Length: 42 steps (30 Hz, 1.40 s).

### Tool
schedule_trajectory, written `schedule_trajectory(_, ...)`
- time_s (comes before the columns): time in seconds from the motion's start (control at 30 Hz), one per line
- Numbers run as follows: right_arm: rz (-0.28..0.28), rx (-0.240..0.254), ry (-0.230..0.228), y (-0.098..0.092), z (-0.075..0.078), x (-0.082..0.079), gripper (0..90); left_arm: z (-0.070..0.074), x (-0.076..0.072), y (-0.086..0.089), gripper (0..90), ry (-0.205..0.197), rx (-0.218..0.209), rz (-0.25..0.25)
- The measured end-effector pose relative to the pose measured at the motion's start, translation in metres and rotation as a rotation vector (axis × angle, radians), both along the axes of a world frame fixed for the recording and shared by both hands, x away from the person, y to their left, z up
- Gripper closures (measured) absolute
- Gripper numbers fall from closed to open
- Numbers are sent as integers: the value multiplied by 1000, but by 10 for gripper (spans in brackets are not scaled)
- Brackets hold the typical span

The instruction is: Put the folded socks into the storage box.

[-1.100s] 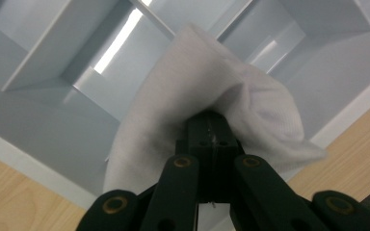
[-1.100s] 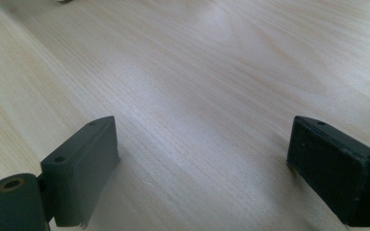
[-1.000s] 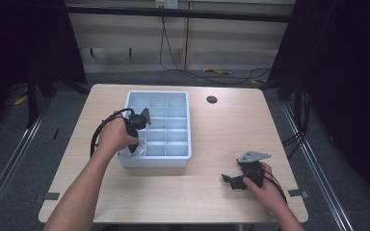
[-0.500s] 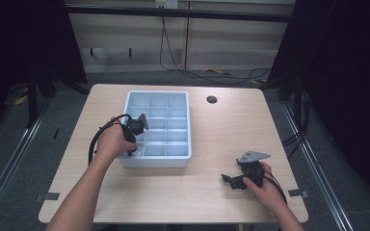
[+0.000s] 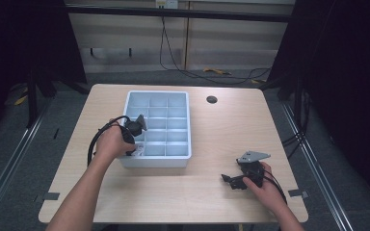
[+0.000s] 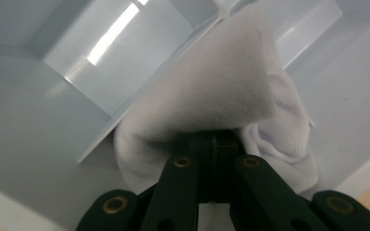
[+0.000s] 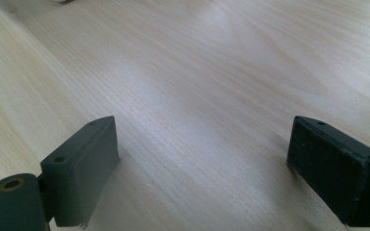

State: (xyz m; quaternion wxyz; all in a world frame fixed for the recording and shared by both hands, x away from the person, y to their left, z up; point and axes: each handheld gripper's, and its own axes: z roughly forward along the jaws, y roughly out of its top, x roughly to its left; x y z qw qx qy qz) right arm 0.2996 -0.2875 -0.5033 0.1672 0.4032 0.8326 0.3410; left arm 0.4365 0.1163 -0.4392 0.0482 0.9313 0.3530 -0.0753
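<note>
Over the near-left compartment of the pale blue tray, left gripper clenched on a white cloth, wiping step likely in hand; next, probably drag along the divider; right gripper idle on the worktop, jaws spread, holding nothing

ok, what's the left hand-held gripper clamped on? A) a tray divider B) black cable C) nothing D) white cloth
D: in the left gripper view the left hand-held gripper is shut on a white cloth inside the pale blue tray.
</note>
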Motion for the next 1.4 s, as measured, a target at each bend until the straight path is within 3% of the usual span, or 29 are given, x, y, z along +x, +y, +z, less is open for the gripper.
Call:
schedule_trajectory(0.13,1,0,1,0,0,0,99,13,-1,1,900,-13,-6,-5)
schedule_trajectory(0.47,0,0,1,0,0,0,100,70,0,6,900,-85,-28,-9)
schedule_trajectory(0.8,0,1,-2,0,0,0,99,92,2,-2,900,-104,-20,-29)
schedule_trajectory(1.0,-1,1,-3,0,0,0,99,92,4,-6,900,-98,-18,-26)
schedule_trajectory(1.4,0,1,-1,0,0,0,100,68,6,-17,900,-69,-11,-34)
